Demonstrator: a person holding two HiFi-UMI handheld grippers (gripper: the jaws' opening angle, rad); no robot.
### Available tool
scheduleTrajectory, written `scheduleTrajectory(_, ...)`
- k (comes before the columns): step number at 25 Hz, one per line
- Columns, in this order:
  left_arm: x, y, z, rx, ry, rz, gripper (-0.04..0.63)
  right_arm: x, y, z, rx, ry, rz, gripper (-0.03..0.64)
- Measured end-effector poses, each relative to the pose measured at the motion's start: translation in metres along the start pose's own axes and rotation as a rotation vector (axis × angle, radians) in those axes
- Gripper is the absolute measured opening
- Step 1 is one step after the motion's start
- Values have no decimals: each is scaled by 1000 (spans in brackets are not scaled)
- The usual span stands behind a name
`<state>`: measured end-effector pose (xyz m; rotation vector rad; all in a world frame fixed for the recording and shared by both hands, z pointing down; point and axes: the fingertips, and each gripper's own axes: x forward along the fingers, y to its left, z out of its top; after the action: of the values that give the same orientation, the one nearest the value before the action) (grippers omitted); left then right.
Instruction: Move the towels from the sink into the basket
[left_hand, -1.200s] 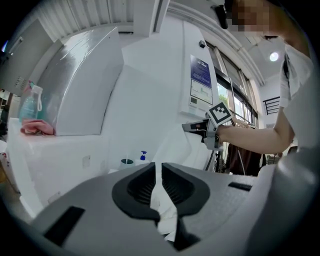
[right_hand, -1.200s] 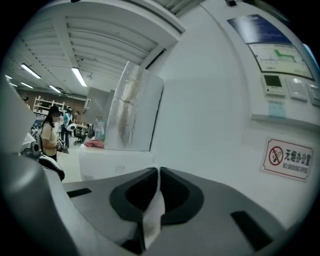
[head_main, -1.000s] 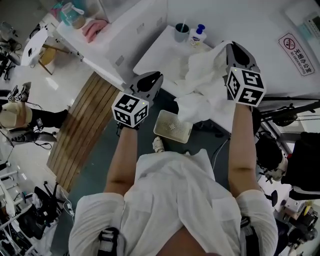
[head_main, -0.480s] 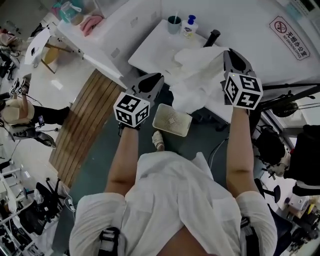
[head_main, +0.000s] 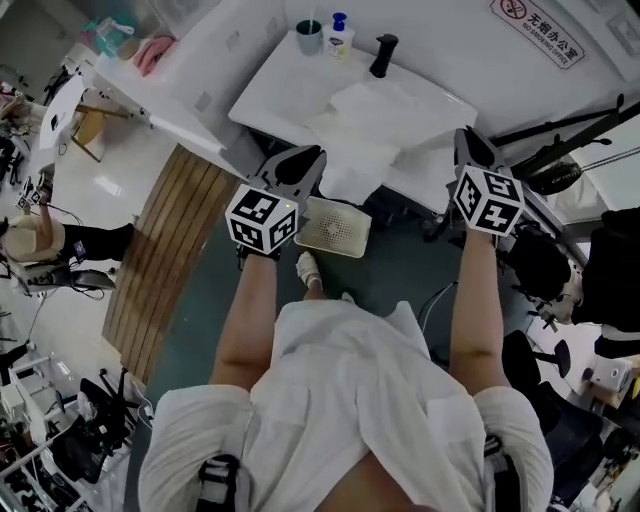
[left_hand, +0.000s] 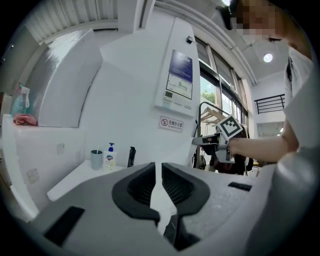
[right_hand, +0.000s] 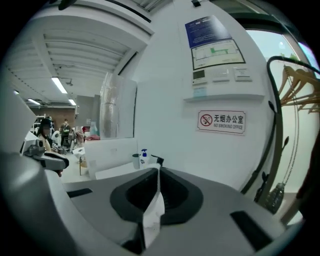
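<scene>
A large white towel (head_main: 390, 115) lies spread over the white sink counter (head_main: 285, 90), and its near edge hangs toward a cream perforated basket (head_main: 333, 225) on the floor. My right gripper (head_main: 468, 135) is shut on the towel's right edge. In the right gripper view a strip of that towel (right_hand: 152, 217) shows pinched between the jaws of the right gripper (right_hand: 158, 172). My left gripper (head_main: 308, 155) hovers above the basket, beside the towel's lower left corner. In the left gripper view the left gripper (left_hand: 161, 167) has its jaws together. I cannot make out any cloth between them.
A cup (head_main: 309, 37), a soap bottle (head_main: 338, 35) and a black tap (head_main: 382, 55) stand at the counter's back. A slatted wooden platform (head_main: 170, 250) lies left of the basket. A black rack (head_main: 560, 140) stands to the right. A person (head_main: 30, 240) sits at the far left.
Both grippers have drawn back from the sink toward the basket. The towel, bunched up high before, now lies stretched flat over the counter, and the right gripper still holds it.
</scene>
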<state>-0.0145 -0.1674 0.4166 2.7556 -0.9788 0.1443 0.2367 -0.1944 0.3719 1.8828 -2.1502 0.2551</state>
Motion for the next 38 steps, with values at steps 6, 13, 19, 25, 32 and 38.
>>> scheduleTrajectory(6, 15, -44, 1, 25, 1, -55, 32, -56, -40, -8, 32, -33, -72, 32)
scheduleTrajectory(13, 10, -82, 2, 46, 3, -78, 32, -114, -63, 0, 23, -86, -129, 32)
scheduleTrajectory(19, -11, -104, 5, 63, -11, -81, 32, -150, -48, -9, 29, -101, -134, 32)
scheduleTrajectory(25, -37, -108, 5, 68, -12, -108, 32, -174, -10, -21, 46, -151, -139, 32)
scheduleTrajectory(32, -88, -106, 4, 57, -16, -109, 32, -212, 59, -39, 63, -195, -112, 32)
scheduleTrajectory(38, -123, -118, -6, 59, -19, -129, 32, -244, 103, -66, 87, -188, -114, 32)
